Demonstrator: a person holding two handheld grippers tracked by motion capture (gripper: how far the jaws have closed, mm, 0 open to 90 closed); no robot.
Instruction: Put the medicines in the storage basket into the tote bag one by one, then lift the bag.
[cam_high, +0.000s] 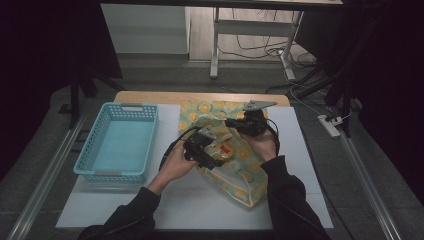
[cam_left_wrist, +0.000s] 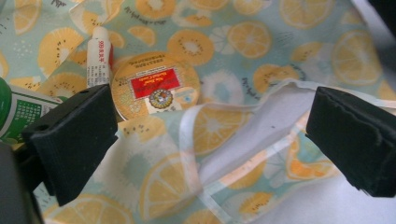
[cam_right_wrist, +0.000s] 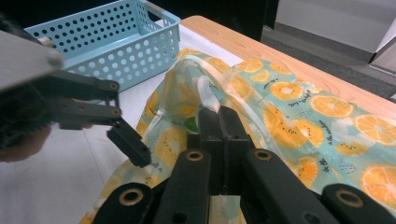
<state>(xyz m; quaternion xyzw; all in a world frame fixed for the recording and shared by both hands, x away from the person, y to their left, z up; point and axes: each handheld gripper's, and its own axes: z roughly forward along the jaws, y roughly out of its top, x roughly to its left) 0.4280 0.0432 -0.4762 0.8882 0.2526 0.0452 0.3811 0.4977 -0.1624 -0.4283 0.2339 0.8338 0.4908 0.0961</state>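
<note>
The right gripper (cam_right_wrist: 219, 116) is clamped on the rim of the fruit-print bag (cam_right_wrist: 299, 116), lifting it open on the table. The left gripper (cam_left_wrist: 210, 135) hovers wide open and empty over the bag's mouth, above a round tin (cam_left_wrist: 156, 88) with a red label and a white tube (cam_left_wrist: 99, 56); their print is too small to read.

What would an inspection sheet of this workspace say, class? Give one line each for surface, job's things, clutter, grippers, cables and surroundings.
Surface: white sheet over a wooden table.
Job's things: fruit-print bag lying open; inside it a round tin, a white tube and a green container.
Clutter: blue basket left of the bag.
Grippers: left gripper open over the bag's mouth; right gripper shut on the bag's edge, lifting it.
Cables: black cable trailing from the left gripper; floor cables and a power strip.
Surroundings: desk legs, dark room.
</note>
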